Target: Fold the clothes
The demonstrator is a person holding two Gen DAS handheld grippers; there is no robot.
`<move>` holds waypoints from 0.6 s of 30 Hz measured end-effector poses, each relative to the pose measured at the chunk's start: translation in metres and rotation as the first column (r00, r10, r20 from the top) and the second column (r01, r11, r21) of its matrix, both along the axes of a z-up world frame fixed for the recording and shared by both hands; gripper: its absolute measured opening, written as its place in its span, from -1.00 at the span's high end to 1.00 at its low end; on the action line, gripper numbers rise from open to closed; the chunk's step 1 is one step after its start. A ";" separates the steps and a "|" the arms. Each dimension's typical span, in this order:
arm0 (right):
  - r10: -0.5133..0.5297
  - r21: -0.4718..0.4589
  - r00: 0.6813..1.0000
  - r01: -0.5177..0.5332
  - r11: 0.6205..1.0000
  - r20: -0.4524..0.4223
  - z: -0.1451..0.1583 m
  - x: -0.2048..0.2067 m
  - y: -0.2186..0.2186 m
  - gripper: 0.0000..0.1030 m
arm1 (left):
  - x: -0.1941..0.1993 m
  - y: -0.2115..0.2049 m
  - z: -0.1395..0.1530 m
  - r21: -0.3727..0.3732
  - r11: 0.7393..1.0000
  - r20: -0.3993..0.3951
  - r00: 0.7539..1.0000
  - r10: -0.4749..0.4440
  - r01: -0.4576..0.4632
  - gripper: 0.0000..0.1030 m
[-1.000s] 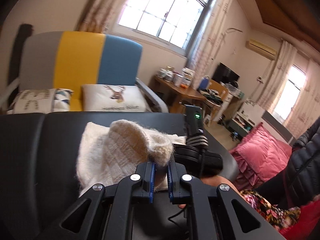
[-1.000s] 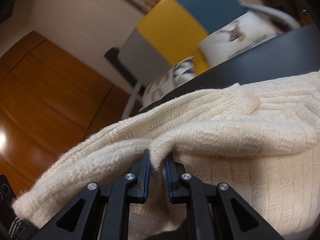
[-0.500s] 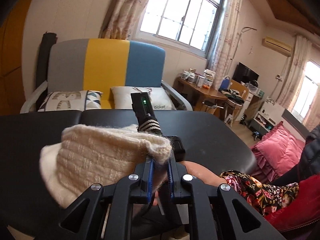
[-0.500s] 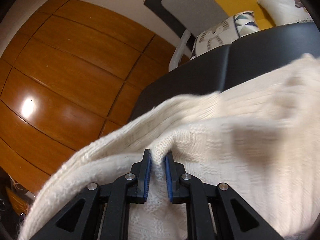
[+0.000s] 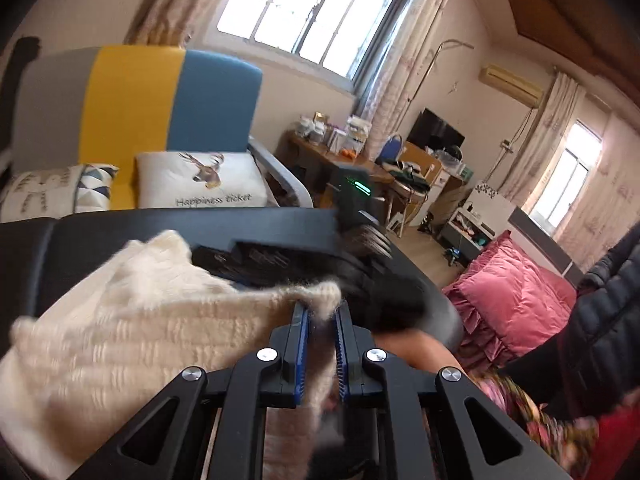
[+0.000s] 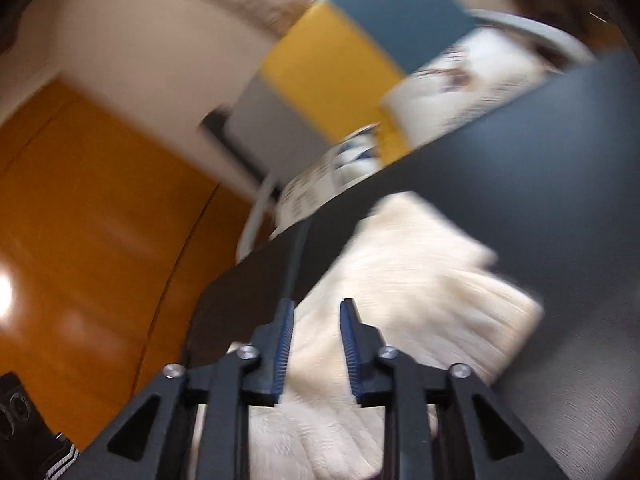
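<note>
A cream knitted sweater (image 5: 132, 332) lies bunched on the black table (image 5: 240, 228). My left gripper (image 5: 320, 314) is shut on a fold of the sweater's edge and holds it up. The right gripper's body (image 5: 360, 248) is blurred just beyond it. In the right wrist view my right gripper (image 6: 316, 312) is open, its jaws apart just above the sweater (image 6: 404, 288), which lies on the table (image 6: 540, 168). The right wrist view is blurred by motion.
A grey, yellow and blue armchair (image 5: 152, 96) with printed cushions (image 5: 200, 180) stands behind the table. A pink cushion (image 5: 516, 300) and a dark jacket (image 5: 608, 308) lie to the right. A wooden wall panel (image 6: 80, 240) is on the left of the right wrist view.
My right gripper has opened and let go of the sweater, then drawn back and turned. My left gripper still holds its fold, and the sweater has dropped lower.
</note>
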State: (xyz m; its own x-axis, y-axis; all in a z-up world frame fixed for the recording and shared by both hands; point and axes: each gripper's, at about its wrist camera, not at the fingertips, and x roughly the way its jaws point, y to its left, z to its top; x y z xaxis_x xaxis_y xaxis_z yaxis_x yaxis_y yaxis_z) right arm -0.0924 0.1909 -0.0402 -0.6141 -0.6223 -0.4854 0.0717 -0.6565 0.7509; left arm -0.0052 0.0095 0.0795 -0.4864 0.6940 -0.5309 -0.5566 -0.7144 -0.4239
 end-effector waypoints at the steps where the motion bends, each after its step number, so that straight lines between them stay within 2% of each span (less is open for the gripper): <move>1: -0.059 -0.001 0.998 0.059 0.998 0.020 -0.004 0.005 0.019 0.51 | -0.013 0.014 -0.002 0.010 0.999 0.025 0.999 -0.034 0.034 0.76; 4: -0.222 0.008 0.972 0.223 0.975 0.075 -0.016 0.019 0.071 0.51 | -0.040 0.053 -0.008 -0.030 0.998 0.029 0.999 -0.045 0.046 0.76; 8: -0.316 0.077 0.944 0.310 0.948 0.095 -0.023 0.035 0.095 0.51 | -0.074 0.098 -0.032 -0.042 0.997 0.087 0.994 -0.064 0.068 0.75; 12: -0.322 0.128 0.942 0.309 0.942 0.095 -0.017 0.059 0.106 0.51 | -0.091 0.117 -0.065 -0.096 0.992 0.137 0.989 -0.064 0.077 0.75; 14: -0.310 0.173 0.947 0.292 0.941 0.089 -0.013 0.063 0.105 0.51 | -0.087 0.111 -0.064 -0.064 0.992 0.165 0.981 -0.097 0.109 0.73; 15: -0.306 0.200 0.949 0.285 0.937 0.079 -0.010 0.064 0.101 0.51 | -0.084 0.105 -0.059 -0.034 0.991 0.172 0.977 -0.124 0.132 0.67; 16: -0.301 0.222 0.951 0.279 0.934 0.068 -0.007 0.067 0.097 0.51 | -0.080 0.097 -0.049 0.003 0.987 0.169 0.973 -0.156 0.158 0.50; 18: -0.281 0.253 0.959 0.264 0.931 0.034 0.002 0.079 0.088 0.50 | -0.073 0.074 -0.023 0.071 0.979 0.128 0.972 -0.199 0.191 0.04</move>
State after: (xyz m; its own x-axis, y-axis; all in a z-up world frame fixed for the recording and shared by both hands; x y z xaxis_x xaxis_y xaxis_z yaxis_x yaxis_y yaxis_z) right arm -0.0135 0.2789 -0.0381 -0.7030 -0.2930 -0.6481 -0.1818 -0.8069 0.5620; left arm -0.0779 0.0835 0.0569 -0.2655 0.8000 -0.5381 -0.6183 -0.5695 -0.5416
